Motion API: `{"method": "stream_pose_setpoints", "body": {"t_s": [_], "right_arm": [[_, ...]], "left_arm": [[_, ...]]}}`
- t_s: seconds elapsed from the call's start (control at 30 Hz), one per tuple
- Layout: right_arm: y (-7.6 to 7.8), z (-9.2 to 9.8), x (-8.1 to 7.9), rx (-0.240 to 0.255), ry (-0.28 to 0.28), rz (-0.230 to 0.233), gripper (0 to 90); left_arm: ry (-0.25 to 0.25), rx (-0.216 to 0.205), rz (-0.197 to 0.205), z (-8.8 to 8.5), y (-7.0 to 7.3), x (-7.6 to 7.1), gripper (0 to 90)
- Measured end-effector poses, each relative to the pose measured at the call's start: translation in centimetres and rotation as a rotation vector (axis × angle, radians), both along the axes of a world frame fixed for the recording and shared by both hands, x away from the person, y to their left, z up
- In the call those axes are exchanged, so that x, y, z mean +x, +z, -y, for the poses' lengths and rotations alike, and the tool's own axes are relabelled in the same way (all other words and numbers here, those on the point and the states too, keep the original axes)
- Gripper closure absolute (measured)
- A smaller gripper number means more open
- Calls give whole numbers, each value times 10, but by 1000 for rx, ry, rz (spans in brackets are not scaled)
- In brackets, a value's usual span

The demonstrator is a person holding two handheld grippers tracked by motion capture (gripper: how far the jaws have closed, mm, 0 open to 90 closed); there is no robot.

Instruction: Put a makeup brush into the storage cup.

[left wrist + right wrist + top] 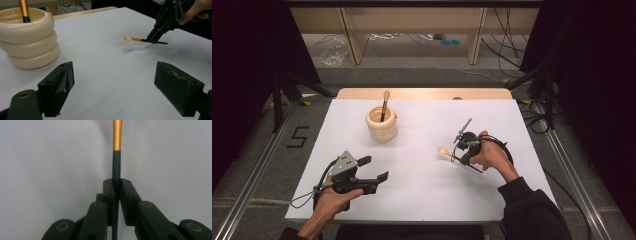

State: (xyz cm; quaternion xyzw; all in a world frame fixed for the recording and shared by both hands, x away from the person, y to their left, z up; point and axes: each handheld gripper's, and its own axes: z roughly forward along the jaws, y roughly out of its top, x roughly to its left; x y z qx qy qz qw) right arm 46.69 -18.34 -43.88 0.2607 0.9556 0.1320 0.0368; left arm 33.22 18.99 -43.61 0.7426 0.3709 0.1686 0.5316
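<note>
High view: right hand-held gripper (pixel 462 151) clamps brush (pixel 447 151); left hand-held gripper (pixel 376 169) gapes

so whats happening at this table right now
A person holds a gripper in each hand over a white table. The right gripper is shut on a makeup brush by its dark handle, bristle tip pointing toward the table's middle. The left gripper is open and holds nothing. A cream ringed holder stands farther back with another brush upright in it.
</note>
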Motion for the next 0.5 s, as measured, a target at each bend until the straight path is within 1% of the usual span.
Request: {"method": "stream_pose_setpoints", "body": {"t_s": [0.03, 0.07, 0.1, 0.13, 0.17, 0.23, 0.43, 0.5], "right_arm": [[2, 0, 0, 13, 2, 11, 837], [4, 1, 0, 28, 0, 34, 837], [6, 2, 0, 43, -4, 40, 837], [8, 3, 0, 63, -2, 52, 837], [10, 4, -1, 80, -7, 63, 837], [15, 7, -1, 124, -19, 90, 837], [24, 9, -3, 230, -2, 143, 837], [27, 8, -4, 265, 1, 159, 837]], "left_arm": [[-4, 7, 6, -1, 0, 0, 159], [4, 2, -4, 0, 0, -1, 159], [7, 2, -2, 0, 0, -1, 159], [0, 9, 4, -1, 1, 0, 159], [8, 1, -6, -1, 0, -1, 159], [10, 1, -8, -1, 0, 0, 160], [15, -10, -11, -3, 0, 0, 161], [10, -2, -8, -3, 0, 1, 161]]}}
